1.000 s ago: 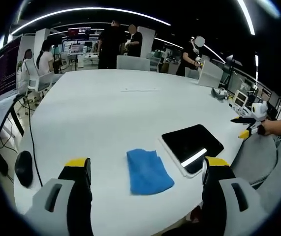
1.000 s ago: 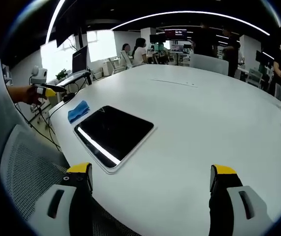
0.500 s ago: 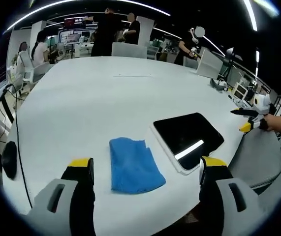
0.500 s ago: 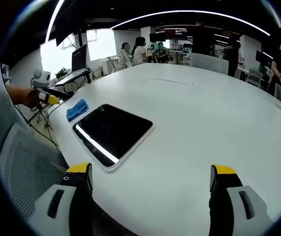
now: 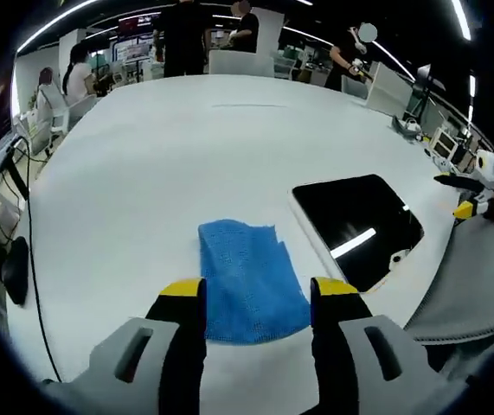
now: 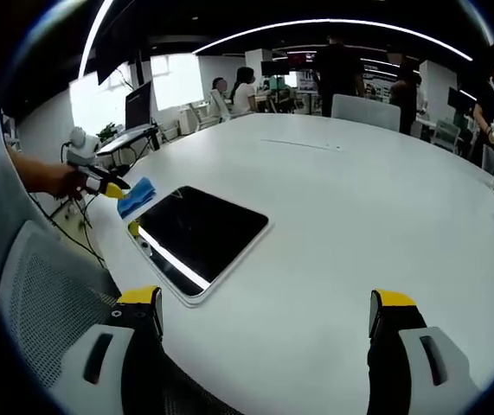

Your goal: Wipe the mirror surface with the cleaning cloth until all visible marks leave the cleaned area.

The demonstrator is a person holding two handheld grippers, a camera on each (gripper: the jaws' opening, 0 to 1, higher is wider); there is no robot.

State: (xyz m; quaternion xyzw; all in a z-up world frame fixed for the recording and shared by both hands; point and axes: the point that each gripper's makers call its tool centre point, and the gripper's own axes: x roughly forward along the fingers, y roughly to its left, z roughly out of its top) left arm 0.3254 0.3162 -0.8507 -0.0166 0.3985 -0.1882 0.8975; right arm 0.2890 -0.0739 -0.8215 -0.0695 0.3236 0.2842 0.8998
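Left tongs (image 5: pixel 258 294) narrowed, closer over cloth (image 5: pixel 248 278); right tongs (image 6: pixel 266 304) wide near mirror (image 6: pixel 199 237)

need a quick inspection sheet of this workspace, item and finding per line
surface: large white oval table, mostly bare
job's things: flat dark mirror with white rim near the table edge; blue cleaning cloth lying beside it, apart
clutter: dark mouse-like object at the table's left edge
grippers: left gripper open, jaws straddling the cloth's near end; right gripper open above bare table
cables: black cable along the left edge
surroundings: open office, people standing at the far end, grey mesh chair
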